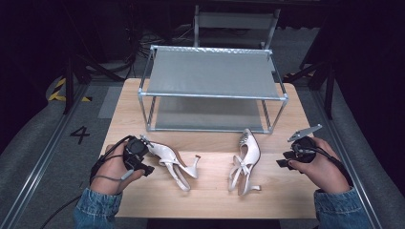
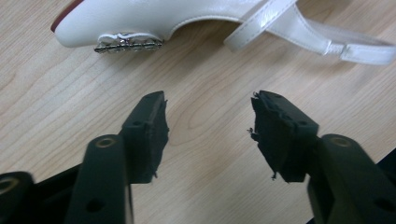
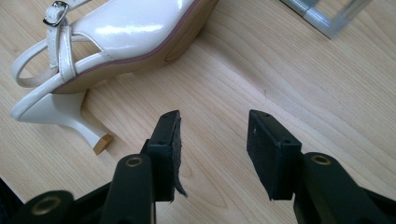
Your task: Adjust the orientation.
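Lying on the wooden table (image 1: 210, 188) in front of a two-tier metal shoe rack (image 1: 212, 71) are two white slingback heels, and the step in hand is judged to be the approach before either is picked up. The left shoe (image 1: 172, 160) is tipped on its side at about seven o'clock from the table's middle, toe toward the left gripper (image 2: 208, 128); the right shoe (image 1: 244, 160) is set at about five o'clock, toe toward the rack. Both grippers are held with jaws spread apart and nothing between them. In the left gripper view, the pointed toe and jewelled trim are seen just beyond the jaws at twelve o'clock, not touched. In the right gripper view, the right gripper (image 3: 213, 140) is held near the heel, which is seen at ten o'clock. For the next move, each gripper would probably need to be advanced around a firm part of its shoe, then closed, before lifting toward a rack shelf.
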Motion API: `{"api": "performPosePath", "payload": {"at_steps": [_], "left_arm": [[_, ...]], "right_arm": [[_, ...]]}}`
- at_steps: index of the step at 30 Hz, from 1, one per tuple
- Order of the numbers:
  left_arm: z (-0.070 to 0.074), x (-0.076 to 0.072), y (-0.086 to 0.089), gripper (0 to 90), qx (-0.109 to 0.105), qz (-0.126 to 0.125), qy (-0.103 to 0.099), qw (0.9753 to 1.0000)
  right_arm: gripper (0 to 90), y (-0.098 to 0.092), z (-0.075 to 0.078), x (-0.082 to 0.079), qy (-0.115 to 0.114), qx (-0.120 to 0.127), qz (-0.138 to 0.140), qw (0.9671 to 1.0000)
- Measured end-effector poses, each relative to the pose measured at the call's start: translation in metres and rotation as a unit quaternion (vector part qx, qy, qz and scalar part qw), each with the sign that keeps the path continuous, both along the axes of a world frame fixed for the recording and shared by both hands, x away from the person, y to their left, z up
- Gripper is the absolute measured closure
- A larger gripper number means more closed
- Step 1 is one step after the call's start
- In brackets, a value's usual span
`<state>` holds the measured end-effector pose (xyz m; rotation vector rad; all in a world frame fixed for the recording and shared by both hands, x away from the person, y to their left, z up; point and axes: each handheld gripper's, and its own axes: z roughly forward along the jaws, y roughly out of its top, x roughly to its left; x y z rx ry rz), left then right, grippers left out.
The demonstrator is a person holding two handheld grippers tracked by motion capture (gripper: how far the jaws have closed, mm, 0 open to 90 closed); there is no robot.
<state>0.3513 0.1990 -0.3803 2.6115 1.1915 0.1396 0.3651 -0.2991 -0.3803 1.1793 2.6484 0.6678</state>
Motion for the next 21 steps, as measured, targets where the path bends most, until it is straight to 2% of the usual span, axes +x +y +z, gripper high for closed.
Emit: {"api": "performPosePath", "payload": {"at_steps": [2, 4, 6, 8, 9, 11, 13, 16, 18, 21], "left_arm": [[0.002, -0.001, 0.001, 50.3, -0.009, -0.002, -0.004, 0.9999], [0.001, -0.002, 0.002, 52.4, -0.037, -0.006, -0.014, 0.9992], [0.002, -0.003, 0.004, 52.1, -0.07, 0.005, -0.001, 0.9976], [0.002, -0.004, 0.003, 51.7, -0.066, 0.011, 0.005, 0.9977], [0.004, -0.004, 0.002, 53.7, -0.059, 0.016, 0.021, 0.9979], [0.007, -0.004, 0.001, 61.7, -0.044, 0.015, 0.019, 0.9987], [0.008, -0.005, -0.001, 63.3, -0.044, 0.016, 0.019, 0.9987], [0.01, -0.006, -0.003, 62.4, -0.059, 0.01, 0.018, 0.998], [0.011, -0.007, -0.006, 60.4, -0.073, 0.01, 0.027, 0.9969], [0.009, -0.006, -0.01, 57.1, -0.076, 0.0, 0.03, 0.9966]], "right_arm": [[55.4, -0.001, 0.001, 0.0, 0.001, 0.001, -0.002, 1.0], [55.2, -0.002, 0.002, 0.001, -0.002, 0.001, -0.005, 1.0], [55.1, -0.002, 0.003, 0.002, -0.006, 0.003, -0.007, 1.0], [54.9, -0.002, 0.003, 0.003, -0.006, 0.005, -0.006, 1.0], [54.7, -0.002, 0.002, 0.003, -0.005, 0.004, -0.006, 1.0], [54.4, -0.001, 0.001, 0.004, -0.004, 0.001, -0.007, 1.0], [53.9, 0.0, 0.001, 0.003, -0.004, 0.004, -0.006, 1.0], [53.7, 0.002, 0.002, 0.001, -0.006, 0.009, -0.005, 0.9999], [53.6, 0.003, 0.001, 0.001, -0.003, 0.008, -0.004, 1.0], [54.0, 0.004, -0.002, 0.002, 0.004, 0.009, -0.012, 0.9999]]}}
